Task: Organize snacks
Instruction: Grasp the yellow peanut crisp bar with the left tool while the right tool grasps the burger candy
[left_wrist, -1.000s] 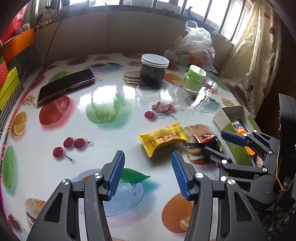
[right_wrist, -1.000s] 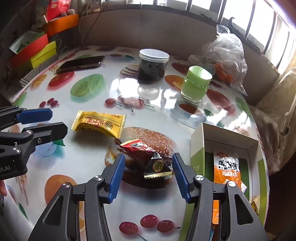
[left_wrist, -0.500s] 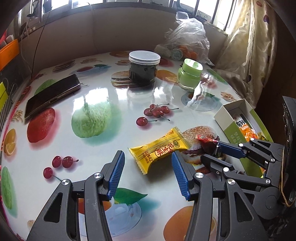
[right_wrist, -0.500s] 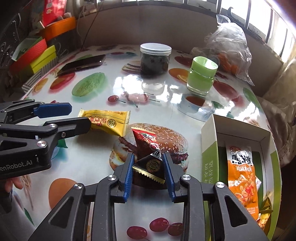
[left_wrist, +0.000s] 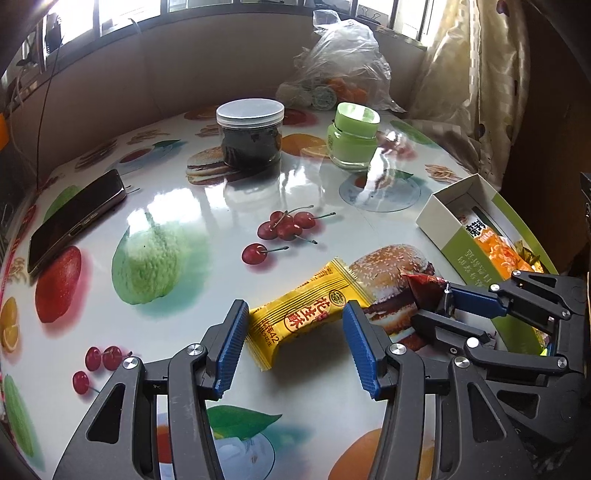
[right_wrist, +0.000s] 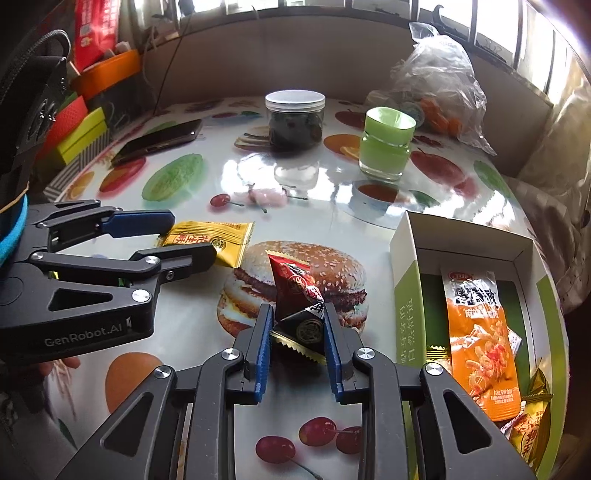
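A glossy table cover (left_wrist: 177, 206) printed with fruit, cherries and burgers spreads across both views. A dark smartphone (left_wrist: 74, 218) lies flat near its left edge. Toward the back stands a clear jar with a white lid (left_wrist: 250, 134) holding something dark, and well to its right a green jar with a green lid (left_wrist: 354, 136). Behind those, a crumpled clear plastic bag (left_wrist: 343, 70) rests against the low wall below the window. A patterned curtain (left_wrist: 476, 85) hangs at the right. In the right wrist view, orange, red and yellow-green boxes (right_wrist: 81, 122) are stacked beyond the table's left side.
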